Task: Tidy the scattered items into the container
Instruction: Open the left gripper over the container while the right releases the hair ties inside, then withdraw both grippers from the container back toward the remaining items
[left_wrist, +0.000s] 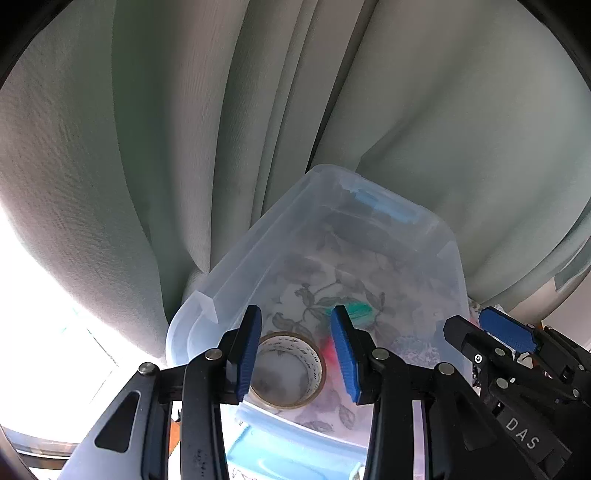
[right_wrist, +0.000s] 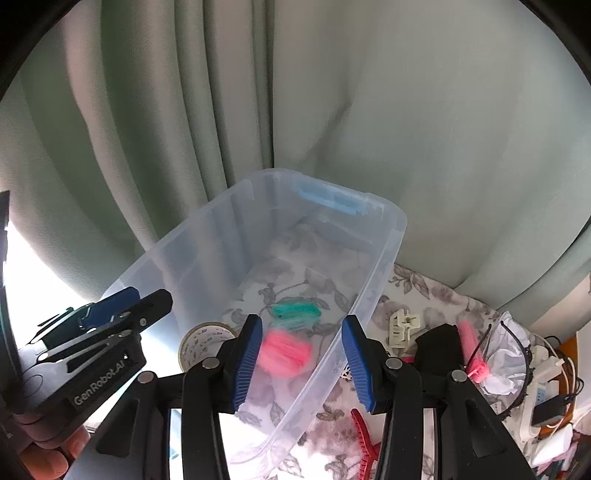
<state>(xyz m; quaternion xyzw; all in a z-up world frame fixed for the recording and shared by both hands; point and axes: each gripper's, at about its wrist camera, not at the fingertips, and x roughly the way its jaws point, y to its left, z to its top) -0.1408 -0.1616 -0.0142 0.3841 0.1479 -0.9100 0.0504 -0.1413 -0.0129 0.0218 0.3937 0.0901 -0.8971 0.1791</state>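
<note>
Container (right_wrist: 384, 236): clear plastic tub with a blue handle on its far wall, standing on the floral cloth (right_wrist: 424, 291) at the desk's back edge, right against the pale green curtain (right_wrist: 443, 129). Inside on the tub floor: tape roll (left_wrist: 291, 369) near the left wall, green item (right_wrist: 295, 310) at the middle, pink item (right_wrist: 286, 350) just in front of the green one; both blurred, kind unclear. Left gripper (left_wrist: 297, 354) above the near end of the tub, fingers apart, nothing between them. Right gripper (right_wrist: 301, 360) over the tub's right wall, fingers apart, likewise bare. Outside the tub, toward the desk's right edge: white plastic clip (right_wrist: 402, 326) just beside the right wall, red hair claw (right_wrist: 364, 439) near the front, pink comb (right_wrist: 471, 350), black headband (right_wrist: 517, 343), tangle of cables (right_wrist: 554, 387).
</note>
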